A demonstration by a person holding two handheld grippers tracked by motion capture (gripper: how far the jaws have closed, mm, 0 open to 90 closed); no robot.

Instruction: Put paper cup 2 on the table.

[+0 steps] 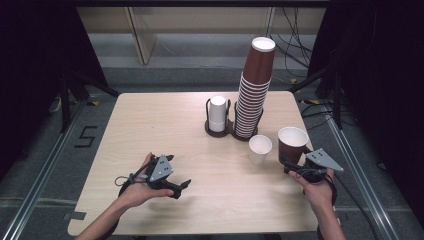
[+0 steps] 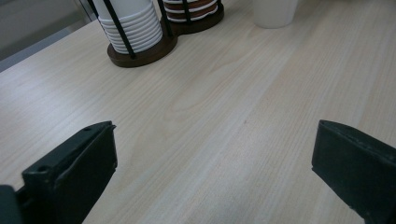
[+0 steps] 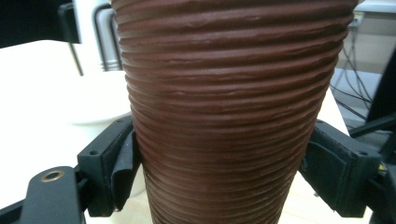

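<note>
Right gripper view: brown cup clamped low

Right gripper [image 1: 291, 165] was closed on the ribbed brown cup [image 3: 229, 107], upright near the table's [image 1: 150, 130] right edge, beside a white cup [image 1: 260, 148]. Likely light, easily crushed; ribs aid grip, so squeeze low and gently. Left gripper [image 1: 181, 186] sat wide open, empty.

A pale wooden worktop [image 1: 150, 130] stands on a grey floor [image 1: 45, 150]. Black curtains [image 1: 35, 60] hang at nine and three o'clock; loose cables [image 1: 295, 40] lie at one o'clock.
</note>
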